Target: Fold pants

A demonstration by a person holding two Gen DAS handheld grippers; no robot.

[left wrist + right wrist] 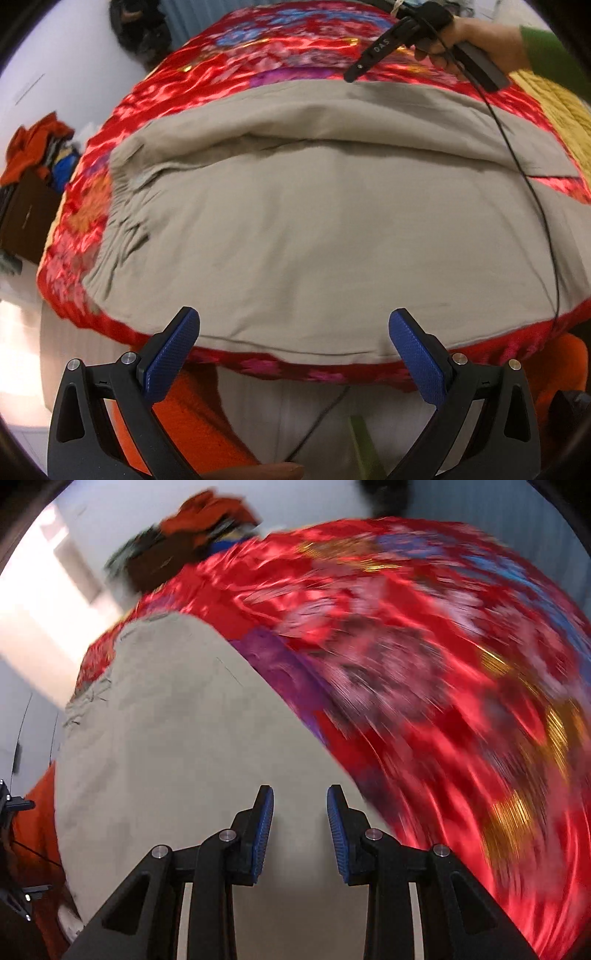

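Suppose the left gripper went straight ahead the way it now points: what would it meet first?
Most likely the beige pants spread on the red bedcover. The left gripper is open, with its fingers just short of the pants' near edge. Depth is hard to judge, so it may brush the bedcover's edge first.

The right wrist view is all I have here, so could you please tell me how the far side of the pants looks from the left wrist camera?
Observer: The beige pants lie flat on the red floral bedspread, with one leg laid over the other.
Operator: Thank you. Is the left gripper holding any of the fabric?
Observer: No, the left gripper is open near the closest edge of the pants, and nothing sits between its fingers.
Operator: Where does my right gripper appear from there?
Observer: The right gripper sits at the far edge of the pants, and a black cable from it trails across the fabric.
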